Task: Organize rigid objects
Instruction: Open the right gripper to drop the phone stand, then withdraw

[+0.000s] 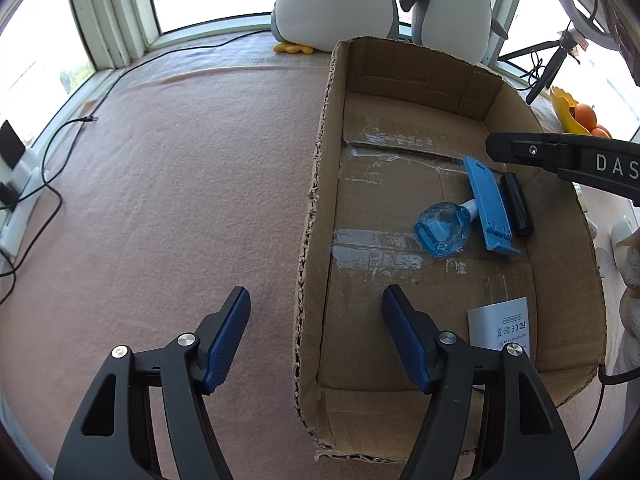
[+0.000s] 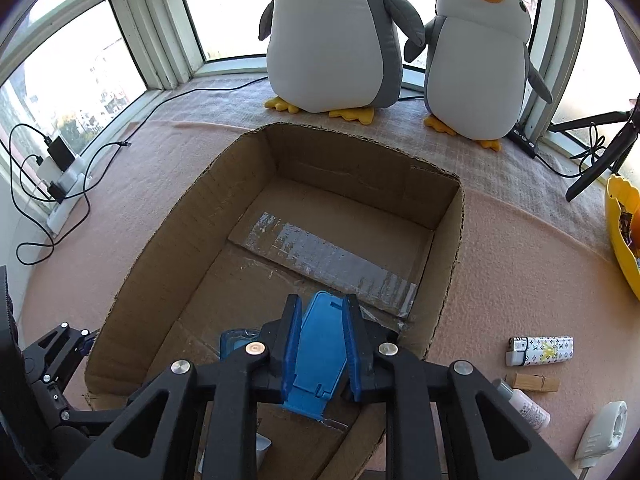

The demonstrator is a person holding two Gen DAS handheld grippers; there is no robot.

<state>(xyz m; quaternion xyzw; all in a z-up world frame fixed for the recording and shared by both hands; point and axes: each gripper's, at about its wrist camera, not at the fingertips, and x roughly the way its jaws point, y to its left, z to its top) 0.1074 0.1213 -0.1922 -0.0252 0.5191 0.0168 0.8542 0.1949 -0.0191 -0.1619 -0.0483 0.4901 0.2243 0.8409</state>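
Note:
An open cardboard box (image 1: 320, 184) sits on the pink cloth. On its floor lie a flat blue stand (image 1: 490, 208), a clear blue bottle (image 1: 442, 230), a black cylinder (image 1: 518, 204) and a white charger (image 1: 500, 326). My right gripper (image 2: 323, 300) hovers over the box, its jaws a narrow gap apart. The blue stand (image 2: 320, 344) shows through that gap, lying on the floor below, not pinched. The bottle (image 2: 236, 340) peeks out left of the fingers. My left gripper (image 1: 316, 292) stands wide open with nothing in it, straddling the box's left wall. The right gripper (image 1: 496, 146) reaches in from the right.
Two plush penguins (image 2: 332, 32) stand behind the box by the window. Right of the box lie a lighter (image 2: 540, 350), a wooden clip (image 2: 530, 382), a small white bottle (image 2: 526, 406) and a yellow bowl (image 2: 620, 248). A power strip with cables (image 2: 64, 176) sits far left.

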